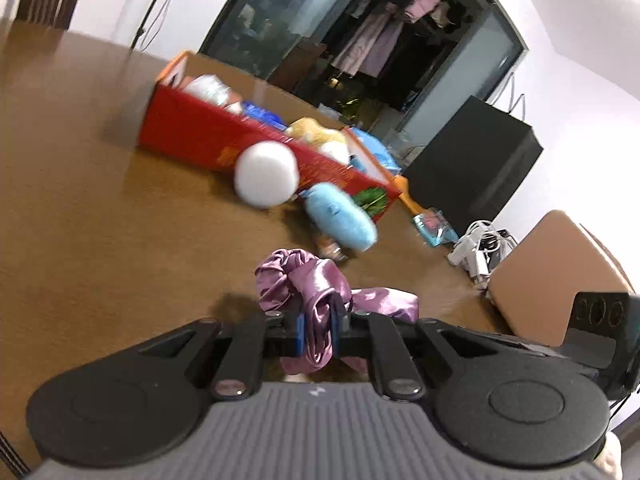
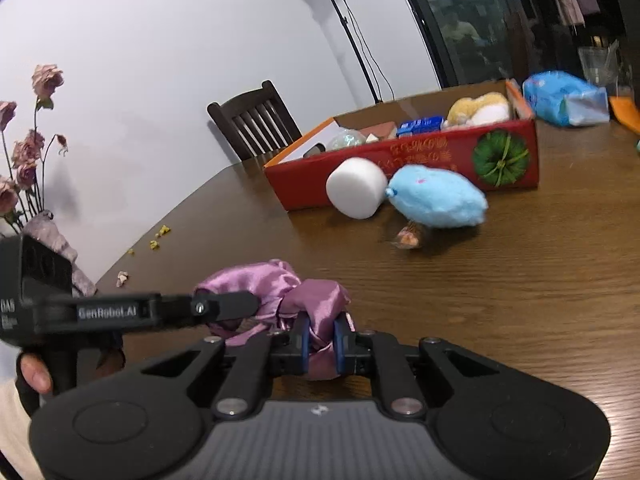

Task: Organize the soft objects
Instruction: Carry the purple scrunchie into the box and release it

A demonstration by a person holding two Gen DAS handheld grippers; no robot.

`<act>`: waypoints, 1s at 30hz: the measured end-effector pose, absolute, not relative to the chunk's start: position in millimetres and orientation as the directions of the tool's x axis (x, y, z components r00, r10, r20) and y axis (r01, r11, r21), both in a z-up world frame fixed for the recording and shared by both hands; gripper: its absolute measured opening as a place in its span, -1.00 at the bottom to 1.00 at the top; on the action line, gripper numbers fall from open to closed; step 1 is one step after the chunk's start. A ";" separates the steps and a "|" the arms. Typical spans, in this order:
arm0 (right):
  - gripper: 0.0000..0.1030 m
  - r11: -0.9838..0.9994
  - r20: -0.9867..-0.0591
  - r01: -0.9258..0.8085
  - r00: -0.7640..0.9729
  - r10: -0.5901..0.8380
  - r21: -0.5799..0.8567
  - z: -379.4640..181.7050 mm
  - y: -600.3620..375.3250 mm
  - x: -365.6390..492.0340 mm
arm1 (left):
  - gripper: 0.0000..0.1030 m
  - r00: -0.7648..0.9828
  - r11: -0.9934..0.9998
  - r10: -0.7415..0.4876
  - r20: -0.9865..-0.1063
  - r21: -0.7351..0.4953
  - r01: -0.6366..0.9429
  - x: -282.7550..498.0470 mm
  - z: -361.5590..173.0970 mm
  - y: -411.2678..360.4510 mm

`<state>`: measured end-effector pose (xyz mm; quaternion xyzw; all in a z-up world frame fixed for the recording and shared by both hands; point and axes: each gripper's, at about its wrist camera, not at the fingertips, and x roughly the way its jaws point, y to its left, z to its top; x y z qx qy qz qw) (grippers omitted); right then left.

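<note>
Brown wood-grain table (image 2: 520, 300) lies under both your tools. Your left gripper (image 1: 318, 330) is clamped on the shiny purple satin scrunchie (image 1: 304, 280), its blue pads pinching the fabric; your right gripper (image 2: 320, 344) is closed on the same scrunchie (image 2: 276, 284), so you hold it above the tabletop between the two. Beyond it a fluffy light-blue plush toy (image 2: 436, 196) sits beside a white foam cylinder (image 2: 356, 188), both just in front of the red cardboard box (image 2: 400, 168); whether they touch it is hard to tell through the blur. Inside the box a yellow-and-white plush (image 2: 480, 110) rests near its right end
</note>
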<state>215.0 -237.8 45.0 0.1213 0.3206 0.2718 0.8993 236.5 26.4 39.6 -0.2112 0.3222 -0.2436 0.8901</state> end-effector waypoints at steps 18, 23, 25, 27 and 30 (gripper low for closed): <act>-0.79 0.884 -0.481 -0.374 0.742 0.467 0.281 127.5 -271.0 431.4 | -0.78 0.645 0.827 -0.557 -0.524 -0.423 0.371 497.0 101.8 -27.1; -0.79 0.902 -0.598 -0.335 0.677 0.430 0.271 109.5 -258.0 517.1 | -0.77 0.596 0.886 -0.463 -0.656 -0.334 0.321 556.6 73.2 -36.4; -0.77 0.910 -0.653 -0.315 0.634 0.413 0.270 95.4 -251.1 543.5 | -0.72 0.580 0.907 -0.418 -0.699 -0.295 0.299 571.4 60.0 -38.5; -0.69 0.930 -0.697 -0.271 0.617 0.366 0.249 82.2 -244.3 558.7 | -0.56 0.554 0.909 -0.414 -0.722 -0.298 0.291 577.5 51.7 -37.7; -0.59 0.943 -0.732 -0.234 0.595 0.331 0.236 71.2 -240.7 569.4 | 0.20 0.570 0.902 -0.427 -0.702 -0.282 0.328 568.5 58.4 -37.3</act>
